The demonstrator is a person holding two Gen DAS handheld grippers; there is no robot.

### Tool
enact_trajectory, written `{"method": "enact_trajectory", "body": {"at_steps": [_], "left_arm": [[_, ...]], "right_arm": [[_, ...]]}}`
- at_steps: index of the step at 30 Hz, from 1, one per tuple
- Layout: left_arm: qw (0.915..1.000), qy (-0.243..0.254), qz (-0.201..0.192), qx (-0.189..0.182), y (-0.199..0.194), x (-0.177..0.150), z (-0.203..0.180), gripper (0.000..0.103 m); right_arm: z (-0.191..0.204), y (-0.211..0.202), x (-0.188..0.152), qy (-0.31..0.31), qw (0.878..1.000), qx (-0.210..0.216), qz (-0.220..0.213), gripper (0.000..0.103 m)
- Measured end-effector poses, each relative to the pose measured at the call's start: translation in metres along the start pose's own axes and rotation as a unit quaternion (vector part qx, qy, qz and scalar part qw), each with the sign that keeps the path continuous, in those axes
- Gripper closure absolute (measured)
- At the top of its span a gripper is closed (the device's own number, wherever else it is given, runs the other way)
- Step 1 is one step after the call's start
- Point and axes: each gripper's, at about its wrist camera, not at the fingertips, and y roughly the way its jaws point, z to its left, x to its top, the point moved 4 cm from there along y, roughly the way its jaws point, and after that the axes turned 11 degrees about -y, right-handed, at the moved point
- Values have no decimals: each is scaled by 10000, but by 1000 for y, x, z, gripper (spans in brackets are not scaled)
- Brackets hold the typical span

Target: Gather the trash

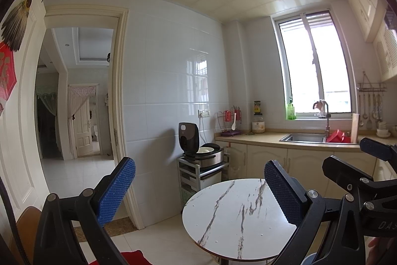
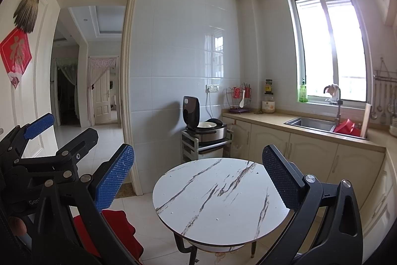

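Over on the far left, a red paper hanging (image 2: 16, 55) and a feather fan (image 2: 27, 13) sit on the white door, with the open doorway (image 2: 99, 66) just beside them. Next comes the left gripper (image 1: 199, 186), fingers spread wide, nothing between the blue pads (image 1: 116, 190); it hangs in the air above and before the table. Down low, something red (image 2: 119, 222) lies by the floor under the table's left edge; I cannot tell what it is. Centre stage, the round marble-patterned table (image 2: 218, 200), its top showing only a few tiny specks. No trash item can be made out in either view. Behind it, a rice cooker (image 2: 206, 126) with its lid up stands on a small rack (image 2: 193, 148) against the tiled wall. The right gripper (image 2: 198, 174) is spread just as wide, empty, held over the near side of the table. Moving right: counter (image 2: 273, 119), a jar (image 2: 268, 104), a green bottle (image 2: 302, 92) on the windowsill, the sink (image 2: 310, 123) and faucet (image 2: 335, 101), and a red item (image 2: 347, 128) beside the sink.
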Motion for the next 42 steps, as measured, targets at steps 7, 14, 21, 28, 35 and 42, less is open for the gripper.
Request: {"method": "enact_trajectory", "body": {"at_steps": [7, 14, 21, 28, 35, 42], "left_arm": [[10000, 10, 1, -3, 4, 3, 3, 1], [10000, 21, 8, -9, 6, 2, 5, 1], [10000, 25, 19, -3, 6, 1, 6, 1], [10000, 20, 48, 4, 7, 3, 8, 1], [10000, 24, 58, 5, 9, 7, 10, 1], [10000, 27, 63, 9, 9, 9, 12, 1]], "right_arm": [[0, 1, 1, -1, 10000, 7, 7, 0], [0, 1, 1, 4, 10000, 10, 16, 0], [-1, 1, 0, 10, 10000, 10, 21, 0], [0, 2, -1, 4, 10000, 25, 37, 0], [0, 3, -3, 5, 10000, 32, 42, 0], [-1, 3, -3, 10, 10000, 39, 44, 0]]}}
